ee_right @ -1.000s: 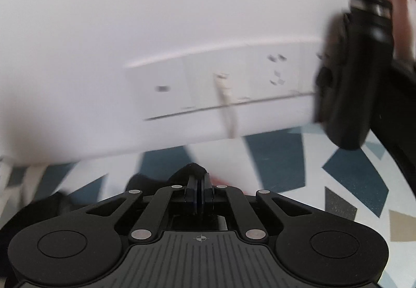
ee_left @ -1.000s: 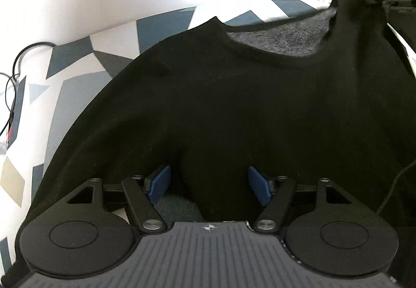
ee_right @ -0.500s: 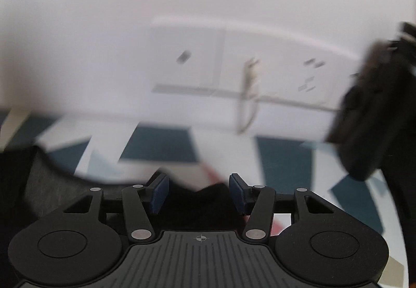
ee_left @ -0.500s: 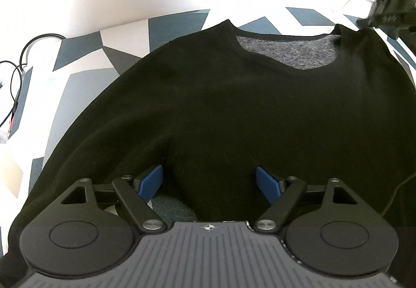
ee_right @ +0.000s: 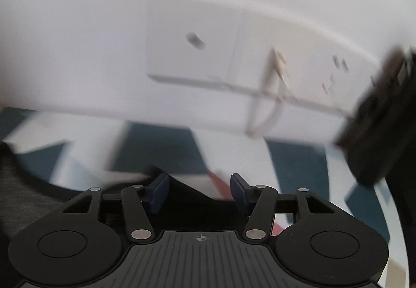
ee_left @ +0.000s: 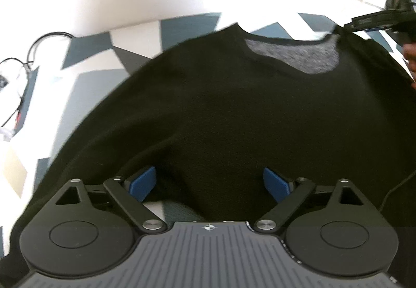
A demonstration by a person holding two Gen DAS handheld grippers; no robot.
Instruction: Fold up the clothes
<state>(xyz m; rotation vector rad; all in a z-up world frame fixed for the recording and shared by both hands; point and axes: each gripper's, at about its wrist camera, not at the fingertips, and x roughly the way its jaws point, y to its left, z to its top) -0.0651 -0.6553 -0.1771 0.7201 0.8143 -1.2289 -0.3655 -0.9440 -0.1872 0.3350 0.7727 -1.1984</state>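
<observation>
A black sweater [ee_left: 234,111] lies spread flat on the patterned surface, its neck opening [ee_left: 293,57] facing the wall, grey inside showing. My left gripper [ee_left: 209,184] is open, its blue pads either side of the sweater's near edge, not clamped. My right gripper [ee_right: 200,192] is open over the sweater's shoulder corner [ee_right: 192,197] by the collar. In the left wrist view the right gripper [ee_left: 374,21] shows at the far right, at the shoulder.
The surface [ee_left: 135,36] has a blue, grey and white geometric pattern. A white wall with socket plates [ee_right: 195,51] and a plugged cable [ee_right: 273,95] is close behind. Black cables [ee_left: 23,64] lie at the left. A dark device [ee_right: 382,119] stands at the right.
My right gripper opened and let go of the sweater's shoulder, which dropped flat. The left gripper stayed open and opened slightly wider.
</observation>
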